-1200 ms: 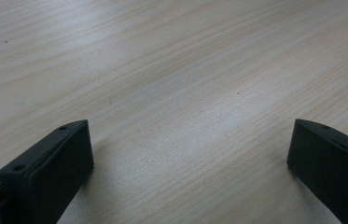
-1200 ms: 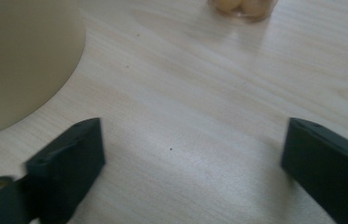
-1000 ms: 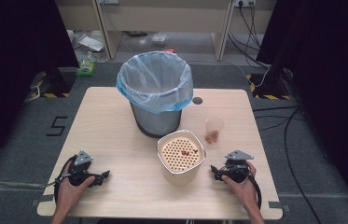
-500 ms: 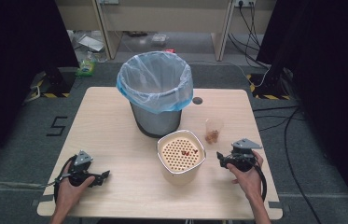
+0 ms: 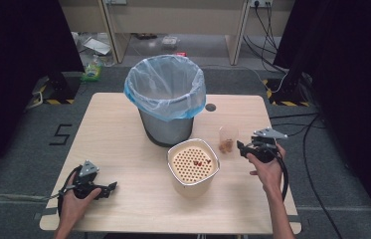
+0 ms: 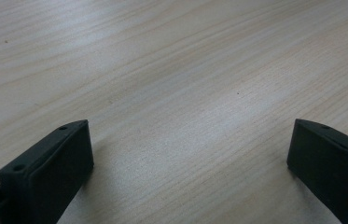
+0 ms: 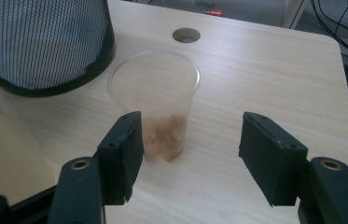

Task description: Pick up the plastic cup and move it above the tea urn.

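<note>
A clear plastic cup [image 5: 227, 139] with brownish bits at its bottom stands upright on the wooden table [image 5: 123, 124], right of a round cream container [image 5: 193, 167] topped by a perforated lid that carries a few red crumbs. My right gripper [image 5: 240, 147] is open just right of the cup; in the right gripper view the cup [image 7: 157, 109] stands a little beyond and left of the gap between the jaws of the right gripper [image 7: 190, 154]. My left gripper [image 5: 111, 188] rests open near the table's front left. In the left gripper view it [image 6: 188, 154] faces bare wood.
A mesh waste bin [image 5: 165, 102] lined with a pale blue bag stands at the table's middle back, just behind the container. A round cable hole [image 5: 211, 107] sits right of the bin. The bin's mesh wall [image 7: 36, 42] rises left of the cup.
My right gripper has moved away from the front edge, up and toward the cup. The left gripper has stayed in place.
</note>
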### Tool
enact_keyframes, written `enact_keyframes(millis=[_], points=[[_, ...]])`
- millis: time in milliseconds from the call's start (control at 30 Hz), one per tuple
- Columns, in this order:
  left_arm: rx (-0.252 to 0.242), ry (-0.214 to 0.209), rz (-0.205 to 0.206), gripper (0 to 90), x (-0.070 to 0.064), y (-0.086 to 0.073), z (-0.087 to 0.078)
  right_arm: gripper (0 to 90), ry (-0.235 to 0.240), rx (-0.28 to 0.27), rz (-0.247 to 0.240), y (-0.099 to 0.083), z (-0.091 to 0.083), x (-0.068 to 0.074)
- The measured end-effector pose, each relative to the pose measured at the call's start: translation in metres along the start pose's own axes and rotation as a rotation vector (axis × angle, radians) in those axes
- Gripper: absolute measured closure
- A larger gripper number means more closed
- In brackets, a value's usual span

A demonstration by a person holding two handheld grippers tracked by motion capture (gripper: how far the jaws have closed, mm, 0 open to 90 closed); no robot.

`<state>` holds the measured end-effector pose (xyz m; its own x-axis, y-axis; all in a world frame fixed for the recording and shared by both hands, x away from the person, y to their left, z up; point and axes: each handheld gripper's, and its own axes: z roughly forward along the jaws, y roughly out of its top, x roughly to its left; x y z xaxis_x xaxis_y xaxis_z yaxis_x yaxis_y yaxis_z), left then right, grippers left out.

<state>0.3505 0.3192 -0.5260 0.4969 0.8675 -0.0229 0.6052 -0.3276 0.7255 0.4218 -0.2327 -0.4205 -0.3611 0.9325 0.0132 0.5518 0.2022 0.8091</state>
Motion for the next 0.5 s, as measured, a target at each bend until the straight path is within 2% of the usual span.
enact_keyframes(millis=[133,233,433,500], points=[[0.001,0.000,0.000,0.0,0.000,0.000,0.000,44.9,0.012,0.007,0.000,0.011,0.009,-0.001],[0.000,0.000,0.000,0.0,0.000,0.000,0.000,48.4,0.006,0.038,-0.008,0.021,0.020,0.000],[0.000,0.000,0.000,0.0,0.000,0.000,0.000,54.0,-0.009,0.053,-0.015,0.033,0.033,0.000],[0.000,0.000,0.000,0.0,0.000,0.000,0.000,56.8,-0.013,0.078,-0.023,0.039,0.041,0.001]])
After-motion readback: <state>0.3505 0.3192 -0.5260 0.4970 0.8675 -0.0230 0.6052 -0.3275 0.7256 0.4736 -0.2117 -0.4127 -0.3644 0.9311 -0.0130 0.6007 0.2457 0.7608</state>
